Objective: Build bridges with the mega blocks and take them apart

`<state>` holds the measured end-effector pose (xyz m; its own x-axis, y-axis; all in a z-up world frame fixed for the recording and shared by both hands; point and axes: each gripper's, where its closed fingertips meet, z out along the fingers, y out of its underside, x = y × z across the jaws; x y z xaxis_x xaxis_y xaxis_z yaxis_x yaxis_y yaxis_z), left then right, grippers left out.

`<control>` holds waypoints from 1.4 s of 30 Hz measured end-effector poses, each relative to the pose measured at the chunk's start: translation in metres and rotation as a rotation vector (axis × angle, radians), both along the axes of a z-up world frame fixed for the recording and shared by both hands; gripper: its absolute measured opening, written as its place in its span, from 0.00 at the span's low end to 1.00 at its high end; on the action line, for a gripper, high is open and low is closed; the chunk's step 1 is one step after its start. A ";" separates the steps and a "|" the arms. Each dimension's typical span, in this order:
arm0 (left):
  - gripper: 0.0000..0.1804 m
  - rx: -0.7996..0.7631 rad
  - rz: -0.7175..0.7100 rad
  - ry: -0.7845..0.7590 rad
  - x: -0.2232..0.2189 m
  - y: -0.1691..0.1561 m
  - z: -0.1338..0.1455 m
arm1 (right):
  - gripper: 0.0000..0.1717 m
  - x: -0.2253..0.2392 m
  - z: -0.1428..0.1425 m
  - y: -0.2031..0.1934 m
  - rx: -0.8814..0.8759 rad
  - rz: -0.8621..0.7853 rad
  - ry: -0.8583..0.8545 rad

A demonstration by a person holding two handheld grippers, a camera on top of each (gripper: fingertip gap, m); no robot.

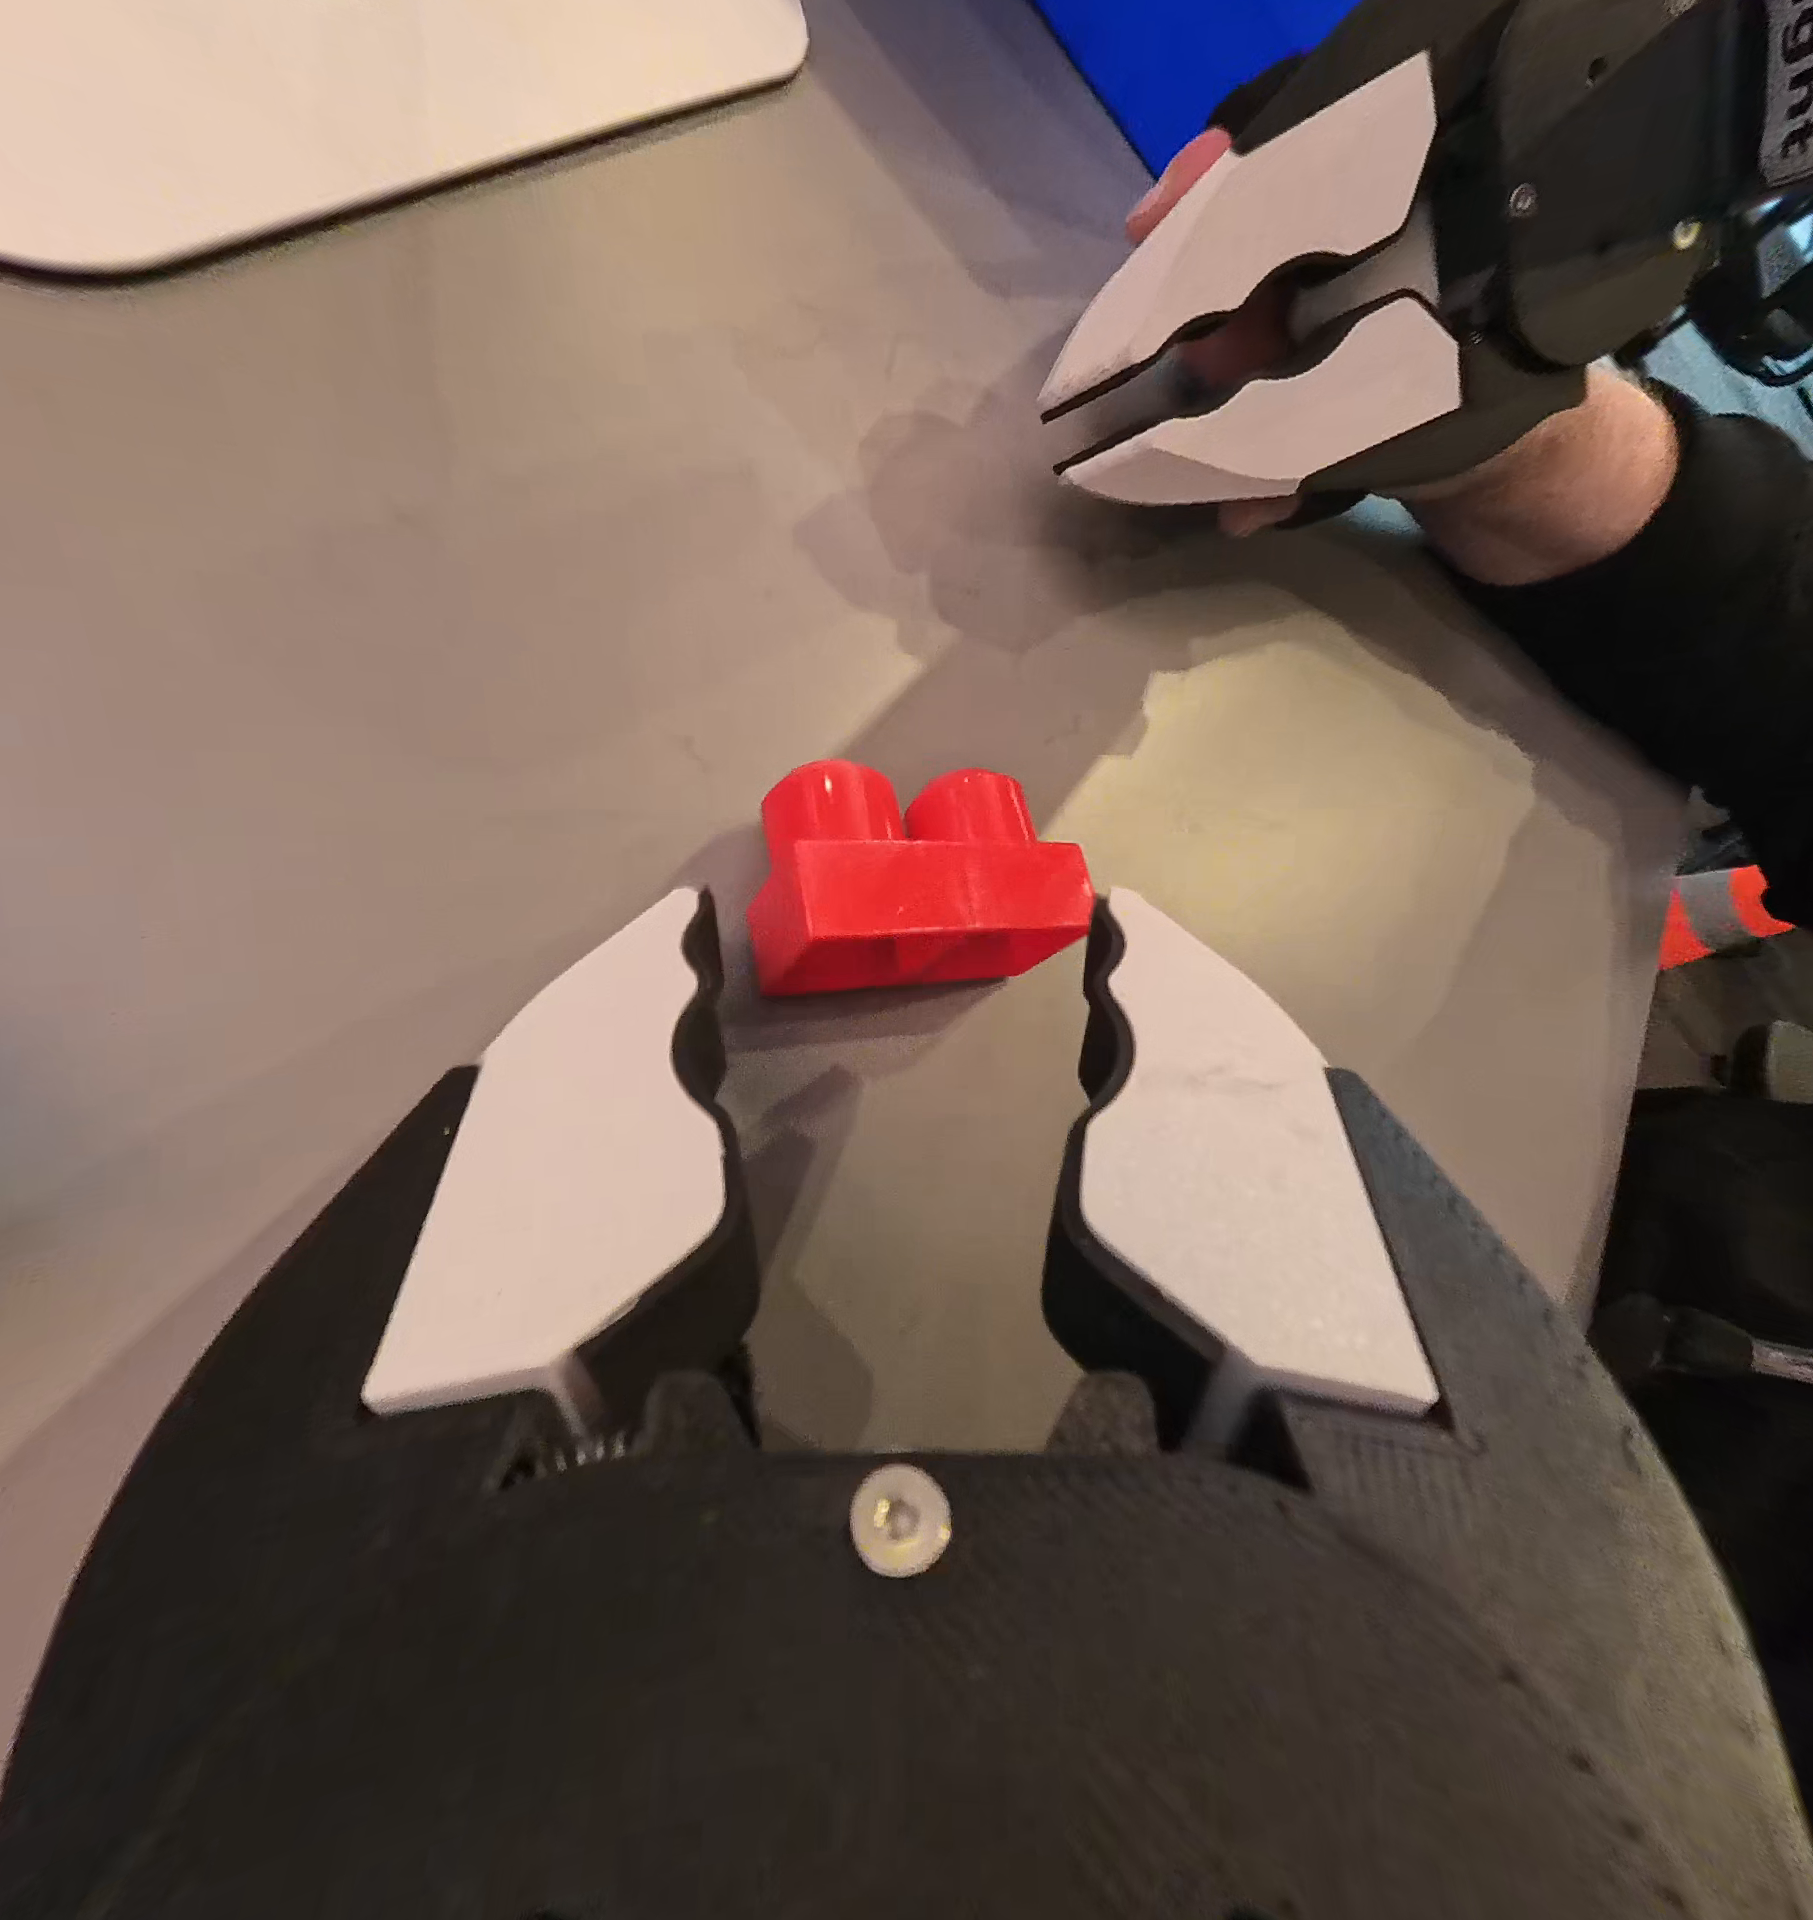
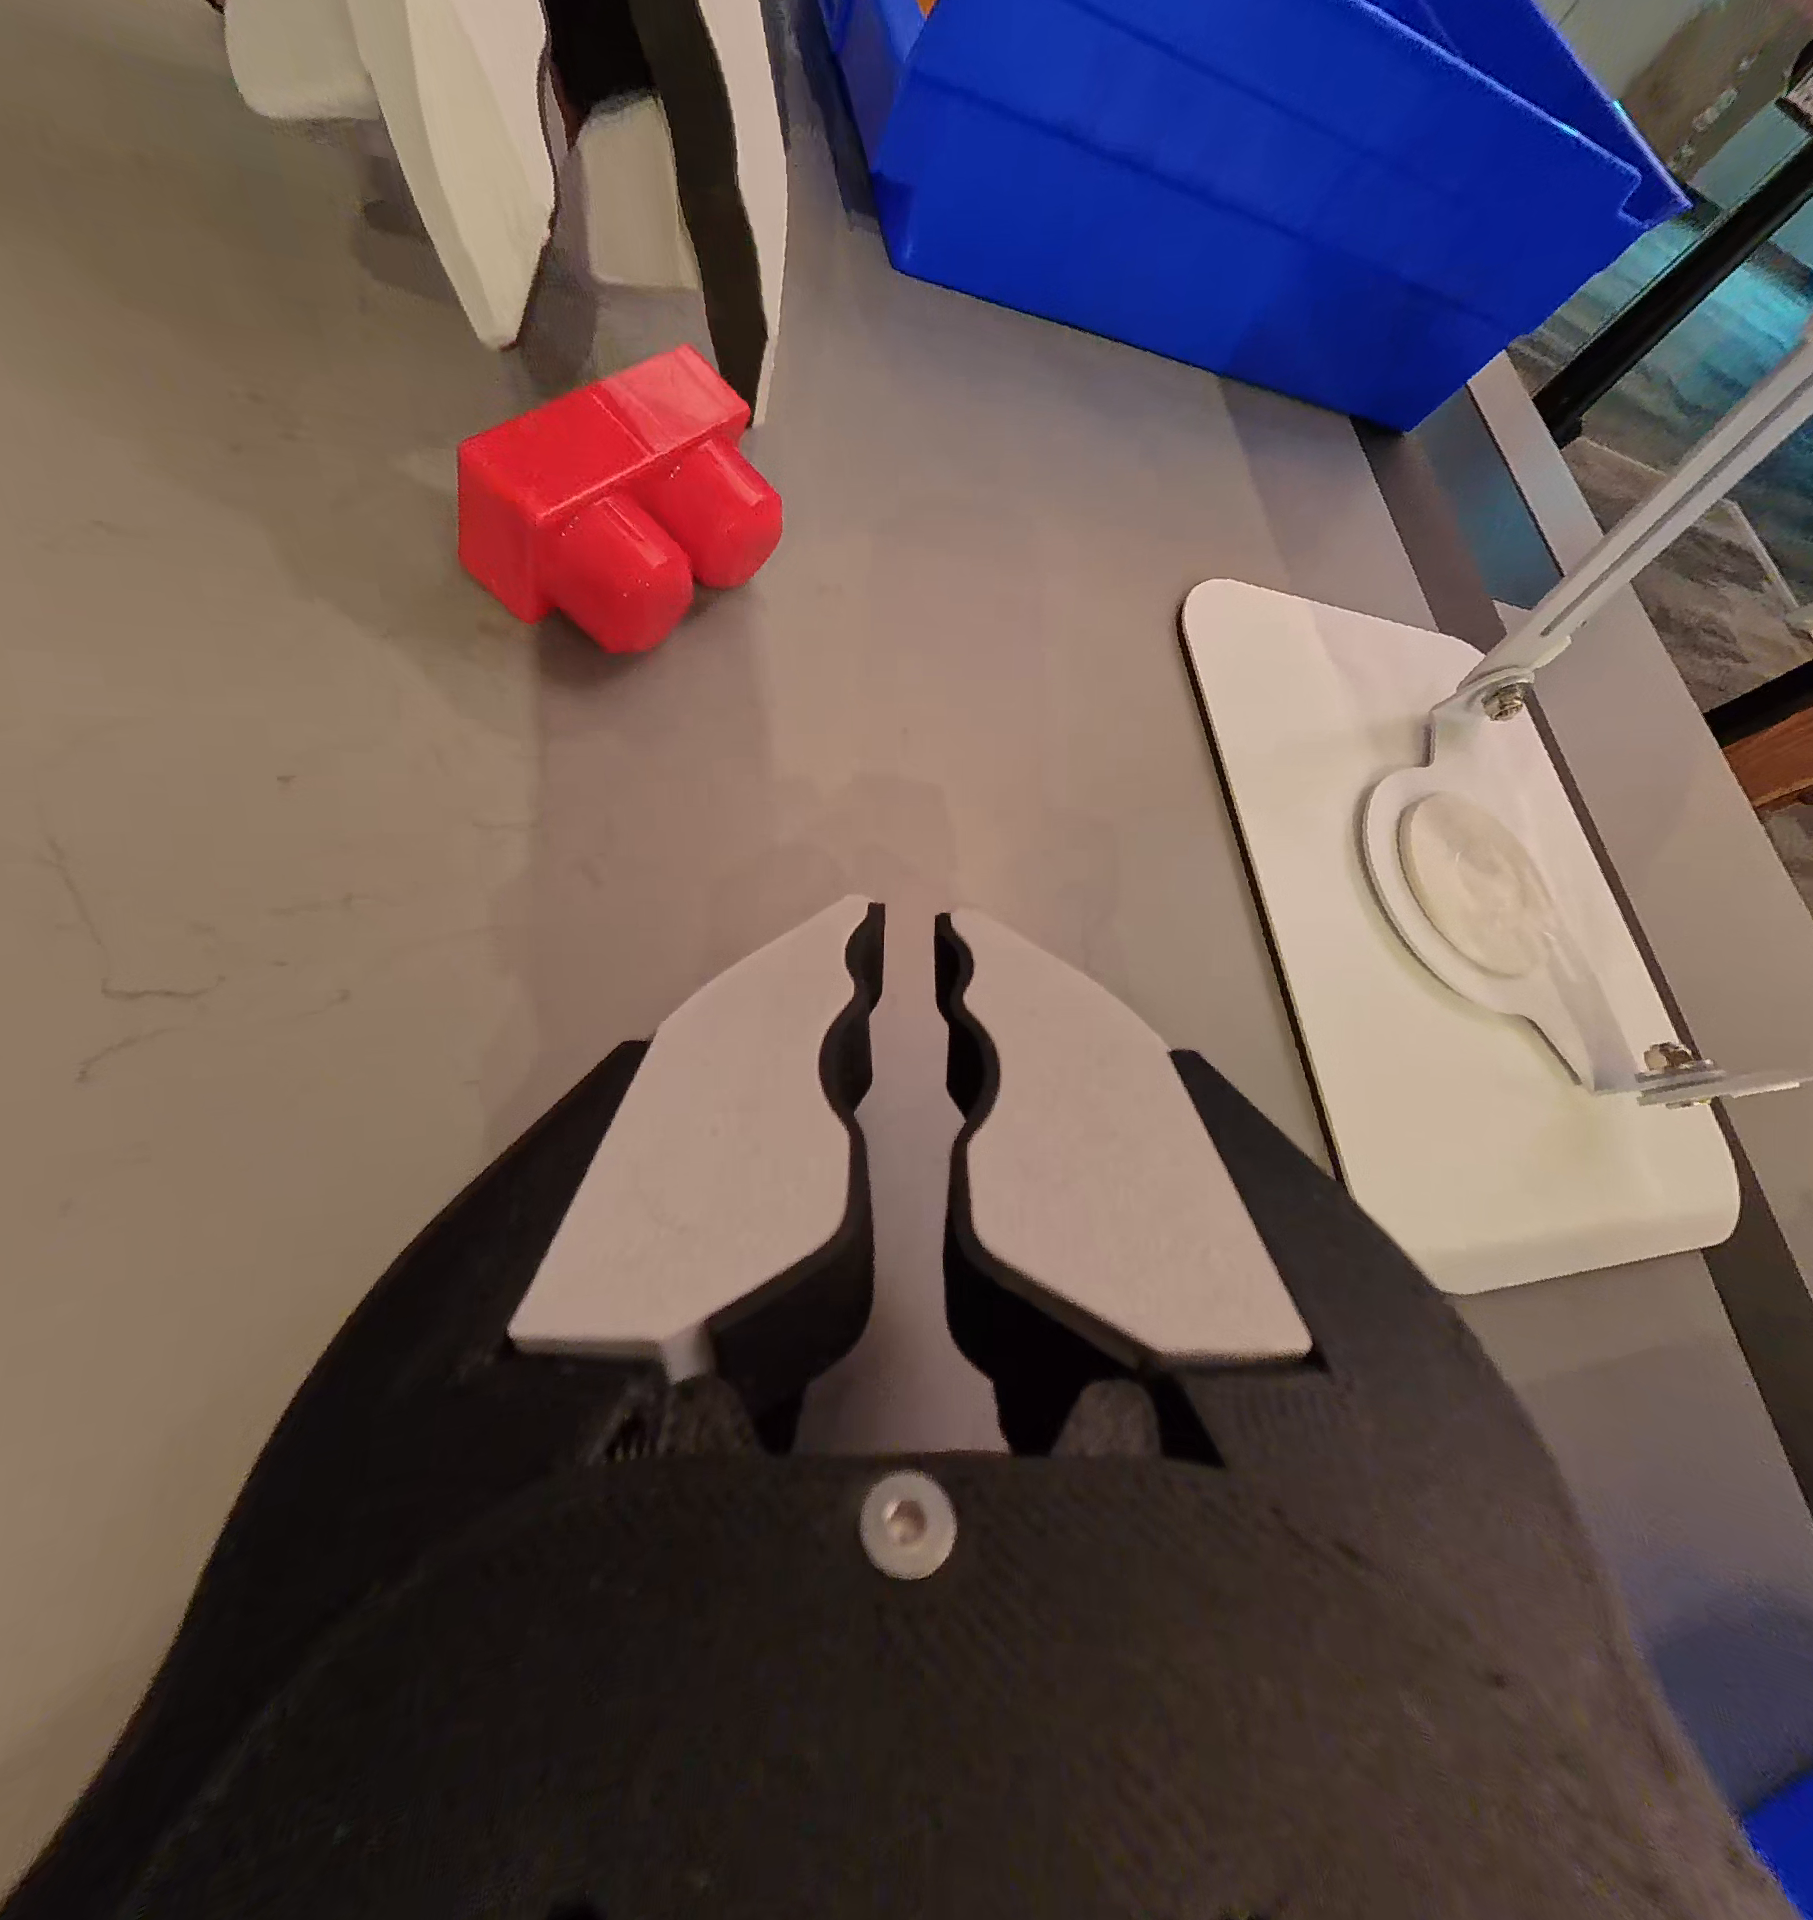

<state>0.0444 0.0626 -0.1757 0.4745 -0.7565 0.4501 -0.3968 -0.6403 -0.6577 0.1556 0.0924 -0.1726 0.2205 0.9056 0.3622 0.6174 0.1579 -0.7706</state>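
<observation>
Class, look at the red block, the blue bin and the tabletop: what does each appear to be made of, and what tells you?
Red block: likely moulded plastic, smooth, with glossy highlights on its two studs. Blue bin: probably rigid plastic, even colour, soft sheen. Tabletop: grey, matte, faintly veined; laminate or stone-look, cannot tell which.

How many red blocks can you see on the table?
1. The red block lies on its side on the grey table, right in front of the open left gripper, which is not gripping it. More blocks may be hidden inside the blue bins.
</observation>
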 end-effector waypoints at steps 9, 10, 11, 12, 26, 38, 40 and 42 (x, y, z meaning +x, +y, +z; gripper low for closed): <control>0.30 0.252 0.080 0.053 -0.053 0.020 0.051 | 0.05 0.001 -0.005 0.000 -0.005 0.000 -0.013; 0.30 0.302 0.120 0.070 -0.067 0.030 0.062 | 0.05 0.001 -0.006 0.000 -0.006 0.002 -0.014; 0.30 0.348 0.154 0.094 -0.081 0.042 0.072 | 0.05 0.001 -0.006 0.000 -0.006 0.003 -0.016; 0.29 0.387 0.174 0.122 -0.094 0.052 0.080 | 0.05 0.001 -0.006 0.000 -0.007 0.004 -0.016; 0.24 0.494 0.065 0.773 -0.188 0.184 0.026 | 0.06 0.001 -0.008 -0.002 -0.012 0.013 -0.027; 0.17 0.528 0.000 0.937 -0.201 0.207 -0.006 | 0.06 0.001 -0.009 -0.003 -0.011 0.020 -0.037; 0.15 0.556 0.020 0.947 -0.201 0.211 -0.005 | 0.06 0.001 -0.010 -0.003 -0.009 0.021 -0.042; 0.08 0.610 0.057 0.931 -0.200 0.215 0.001 | 0.06 0.001 -0.011 -0.003 -0.009 0.021 -0.045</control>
<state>-0.1557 0.2778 -0.1748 0.4745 -0.6959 -0.5390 -0.8792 -0.3447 -0.3289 0.1564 0.0898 -0.1831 0.1851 0.9131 0.3634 0.6479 0.1646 -0.7437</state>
